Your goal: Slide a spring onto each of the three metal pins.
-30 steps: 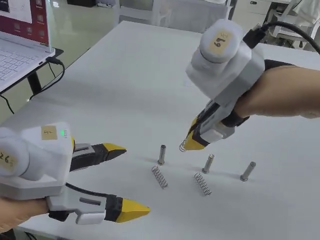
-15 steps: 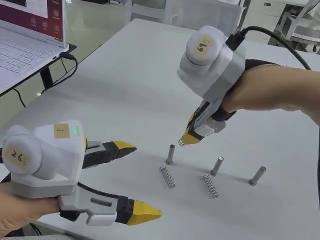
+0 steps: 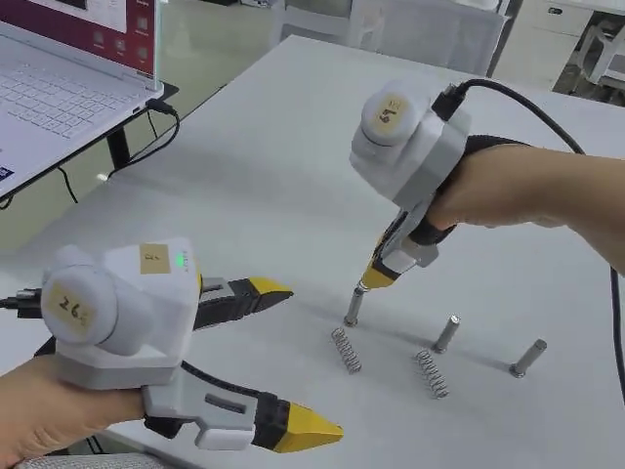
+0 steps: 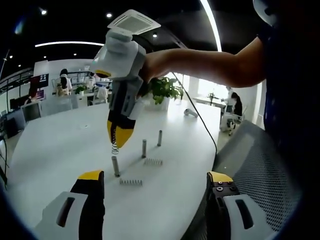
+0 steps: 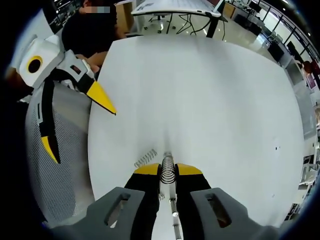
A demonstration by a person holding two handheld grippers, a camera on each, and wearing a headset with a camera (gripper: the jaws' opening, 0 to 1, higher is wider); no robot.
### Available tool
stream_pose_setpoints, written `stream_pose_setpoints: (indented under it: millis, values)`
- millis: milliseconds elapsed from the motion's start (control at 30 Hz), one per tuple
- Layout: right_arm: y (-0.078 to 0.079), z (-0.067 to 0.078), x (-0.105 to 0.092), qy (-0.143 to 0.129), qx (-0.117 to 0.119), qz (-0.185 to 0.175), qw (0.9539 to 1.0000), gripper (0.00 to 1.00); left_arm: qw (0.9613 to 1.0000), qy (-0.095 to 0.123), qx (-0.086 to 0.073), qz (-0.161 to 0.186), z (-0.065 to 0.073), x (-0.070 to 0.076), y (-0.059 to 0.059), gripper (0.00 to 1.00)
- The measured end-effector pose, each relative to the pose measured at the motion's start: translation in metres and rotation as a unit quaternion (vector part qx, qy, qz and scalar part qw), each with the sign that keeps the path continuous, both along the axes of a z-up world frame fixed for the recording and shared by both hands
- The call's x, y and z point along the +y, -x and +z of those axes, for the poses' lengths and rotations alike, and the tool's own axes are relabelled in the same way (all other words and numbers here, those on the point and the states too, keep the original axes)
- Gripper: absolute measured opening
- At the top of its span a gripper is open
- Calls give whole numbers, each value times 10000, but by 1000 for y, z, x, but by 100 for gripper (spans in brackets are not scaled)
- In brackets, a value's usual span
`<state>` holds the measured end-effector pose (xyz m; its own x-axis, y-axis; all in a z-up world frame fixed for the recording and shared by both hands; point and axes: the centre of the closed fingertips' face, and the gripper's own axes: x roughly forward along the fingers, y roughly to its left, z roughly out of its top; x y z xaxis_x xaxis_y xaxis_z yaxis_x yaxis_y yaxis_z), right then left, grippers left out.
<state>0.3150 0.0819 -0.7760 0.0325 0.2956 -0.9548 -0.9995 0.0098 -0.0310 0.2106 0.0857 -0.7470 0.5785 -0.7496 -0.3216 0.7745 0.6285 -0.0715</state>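
Now the right claw [image 3: 374, 280], clamped on a spring [image 5: 168, 167], hangs just above the pin [image 3: 353, 308] beneath it; best keep the spring upright and centred while lowering. The left claw [image 3: 308, 360] stands apart.

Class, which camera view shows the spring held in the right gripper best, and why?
The left gripper view: the held spring hangs side-on from the right gripper, just above a pin. The right gripper view foreshortens it between the jaws; in the head view the gripper largely hides it.
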Motion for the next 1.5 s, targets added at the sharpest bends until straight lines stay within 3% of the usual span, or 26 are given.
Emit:
stream_pose_setpoints:
  millis: [600,867,1233,1500]
  values:
    - [-9,-21,6,235,115,68,9996,9,10000,48,1,41,1,3,-1,78]
    - [-4,-36,5,428,144,93,9989,9,10000,56,0,59,2,2,0,78]
    - [6,-55,7,603,14,146,9981,9,10000,53,-3,63,2,1,1,77]
    - [1,-66,5,601,32,86,9981,9,10000,57,1,58,2,1,0,76]
